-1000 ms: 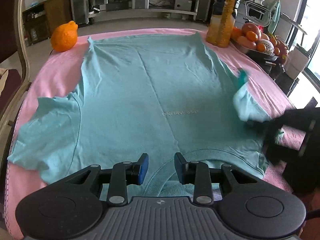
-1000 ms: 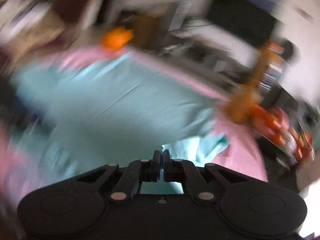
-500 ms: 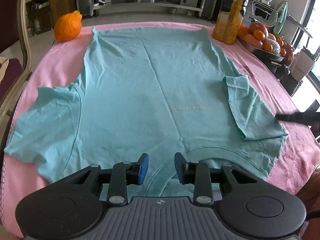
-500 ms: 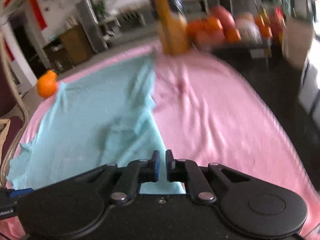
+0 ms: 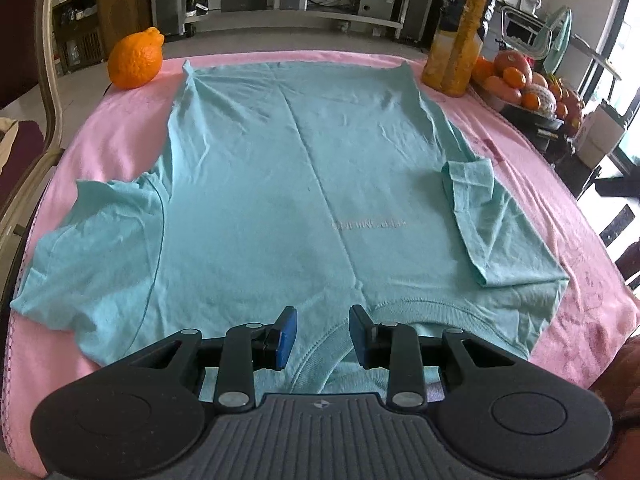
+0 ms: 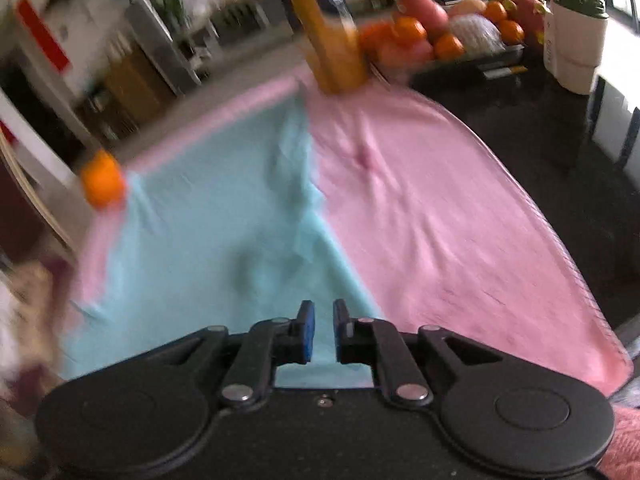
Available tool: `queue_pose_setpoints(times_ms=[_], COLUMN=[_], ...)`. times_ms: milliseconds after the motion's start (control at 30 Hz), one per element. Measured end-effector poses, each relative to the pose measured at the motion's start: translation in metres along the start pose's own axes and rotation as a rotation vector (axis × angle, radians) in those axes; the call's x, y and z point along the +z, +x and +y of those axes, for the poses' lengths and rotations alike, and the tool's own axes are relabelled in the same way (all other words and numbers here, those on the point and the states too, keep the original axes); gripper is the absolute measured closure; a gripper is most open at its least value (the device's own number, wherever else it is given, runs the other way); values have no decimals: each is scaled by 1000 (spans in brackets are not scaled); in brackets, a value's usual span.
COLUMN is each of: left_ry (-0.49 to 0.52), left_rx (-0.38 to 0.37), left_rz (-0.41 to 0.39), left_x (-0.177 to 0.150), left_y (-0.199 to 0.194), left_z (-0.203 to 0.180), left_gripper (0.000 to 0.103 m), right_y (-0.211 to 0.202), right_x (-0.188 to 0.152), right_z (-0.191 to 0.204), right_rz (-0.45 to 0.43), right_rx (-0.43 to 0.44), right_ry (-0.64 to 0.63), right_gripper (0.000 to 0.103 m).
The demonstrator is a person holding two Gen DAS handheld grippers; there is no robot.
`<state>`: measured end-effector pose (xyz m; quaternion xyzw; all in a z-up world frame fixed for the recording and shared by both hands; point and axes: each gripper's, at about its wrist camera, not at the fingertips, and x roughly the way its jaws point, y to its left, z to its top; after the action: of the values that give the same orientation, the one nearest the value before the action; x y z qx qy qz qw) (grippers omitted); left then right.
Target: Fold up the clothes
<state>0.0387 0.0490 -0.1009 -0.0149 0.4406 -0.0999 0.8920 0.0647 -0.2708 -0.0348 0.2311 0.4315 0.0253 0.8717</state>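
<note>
A: Where is the t-shirt (image 5: 280,184)?

B: Spread flat across the pink cloth (image 5: 560,184) on the bench, filling the frame's centre, collar at the bottom. The sleeve at the right (image 5: 480,216) lies folded inward; the one at the left (image 5: 92,248) is spread out.

A: Grippers?

B: The left gripper (image 5: 320,336) stands wide over the collar, empty. The right gripper (image 6: 323,330) is parted narrowly, holding nothing.

A: How will it handle?

B: Probably light, limp and drapey. I'd pinch a seam or hem edge, not the middle.

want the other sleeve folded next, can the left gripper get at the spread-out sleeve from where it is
Probably yes. The left gripper is open over the collar, and the unfolded sleeve lies flat on the pink cloth to its left with nothing on it or between.
</note>
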Motion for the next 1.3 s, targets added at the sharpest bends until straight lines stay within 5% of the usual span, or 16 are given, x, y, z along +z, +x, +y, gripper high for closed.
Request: queue_pose_setpoints(times_ms=[167, 467, 733, 900, 1033, 1200, 1300], left_ry=[-40, -90, -85, -79, -77, -70, -66], left_rx=[-11, 6, 7, 12, 22, 37, 44], left_rz=[-46, -15, 32, 32, 21, 13, 9], left_x=[7, 10, 11, 10, 10, 10, 9], left_y=[-8, 3, 17, 17, 15, 14, 12], left_z=[7, 17, 12, 11, 11, 9, 9], left_gripper=[71, 71, 71, 71, 71, 71, 71], right_y=[-12, 98, 156, 158, 145, 142, 110], right_x=[38, 42, 34, 21, 13, 2, 21], right_z=[42, 38, 43, 52, 55, 59, 34], right_rz=[-64, 86, 147, 87, 13, 67, -23], right_rx=[76, 27, -60, -152, -62, -36, -31], right_ry=[-82, -170, -203, -318, -423, -550, -362], right_gripper=[77, 80, 79, 98, 98, 88, 78])
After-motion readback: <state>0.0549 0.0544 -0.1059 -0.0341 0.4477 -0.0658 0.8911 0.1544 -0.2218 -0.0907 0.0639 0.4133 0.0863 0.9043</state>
